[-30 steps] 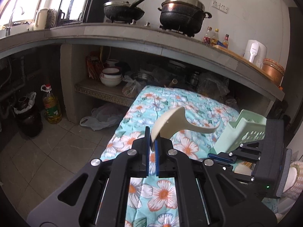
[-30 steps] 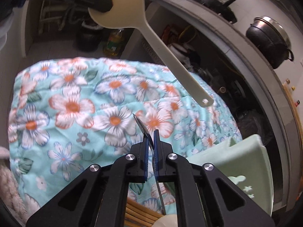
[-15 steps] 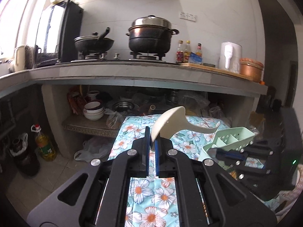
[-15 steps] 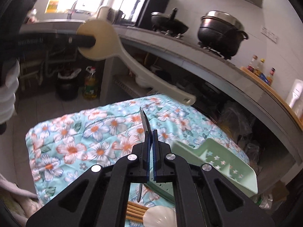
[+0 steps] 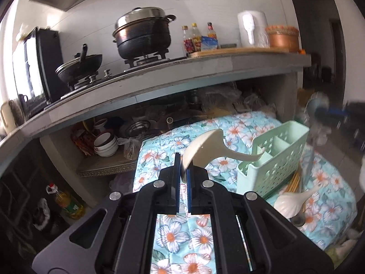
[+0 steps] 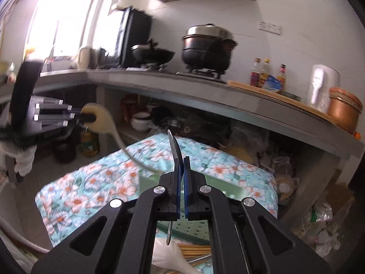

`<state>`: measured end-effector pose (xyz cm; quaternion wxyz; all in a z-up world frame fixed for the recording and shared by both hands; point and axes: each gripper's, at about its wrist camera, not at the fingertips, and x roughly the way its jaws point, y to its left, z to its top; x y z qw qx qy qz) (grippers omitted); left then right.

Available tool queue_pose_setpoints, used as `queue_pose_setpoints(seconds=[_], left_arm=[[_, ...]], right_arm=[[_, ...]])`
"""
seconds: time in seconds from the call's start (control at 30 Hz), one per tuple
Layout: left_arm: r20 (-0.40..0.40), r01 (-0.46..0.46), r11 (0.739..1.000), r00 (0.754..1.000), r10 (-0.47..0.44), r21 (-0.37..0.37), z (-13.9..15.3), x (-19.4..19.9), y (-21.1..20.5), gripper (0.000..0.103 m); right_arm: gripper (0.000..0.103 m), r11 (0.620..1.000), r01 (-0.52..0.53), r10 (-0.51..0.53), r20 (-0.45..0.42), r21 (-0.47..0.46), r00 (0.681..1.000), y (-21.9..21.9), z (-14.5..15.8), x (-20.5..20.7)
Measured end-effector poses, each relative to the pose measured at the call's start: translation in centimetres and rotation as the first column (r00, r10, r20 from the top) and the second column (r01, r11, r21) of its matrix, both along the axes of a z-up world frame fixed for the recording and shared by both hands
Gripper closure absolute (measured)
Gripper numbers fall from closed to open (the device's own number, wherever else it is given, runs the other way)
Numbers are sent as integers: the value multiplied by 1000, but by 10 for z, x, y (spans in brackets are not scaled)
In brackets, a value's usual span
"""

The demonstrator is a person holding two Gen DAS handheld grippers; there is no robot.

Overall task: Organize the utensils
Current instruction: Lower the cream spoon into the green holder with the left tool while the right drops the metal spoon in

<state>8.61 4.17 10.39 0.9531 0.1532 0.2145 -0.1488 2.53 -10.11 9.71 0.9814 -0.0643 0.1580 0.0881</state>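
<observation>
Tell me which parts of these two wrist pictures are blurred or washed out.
Left wrist view: the right gripper at the right edge is smeared by motion, while the rice paddle and green utensil caddy stay fairly sharp. Right wrist view: the window is blown out white, the stockpot is softly smeared, and the counter bows from the fisheye lens.
</observation>
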Motion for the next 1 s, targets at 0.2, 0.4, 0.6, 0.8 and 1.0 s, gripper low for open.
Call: queue_pose_setpoints(seconds=[0.2,0.4,0.6,0.8,1.0], left_arm=[[-43,40,985,998,-33,168,-2,22,-35,99],[-101,76,954,994,-48,289,-15,42,-66,99],[-166,95,949,985,-47,300,-30,60,-82,98],[-204,99,967,978,-50,236,-39,68,-88,97],[-190,67,992,981,-47,102,-34,62,-75,60]], right_arm=[[101,985,76,-89,79,154,993,-69,31,2],[101,962,69,-106,130,264,986,-112,48,20],[100,938,53,-92,100,342,991,-123,34,53],[100,938,71,-97,61,340,993,-124,12,79],[100,924,96,-98,-12,371,995,-126,-22,97]])
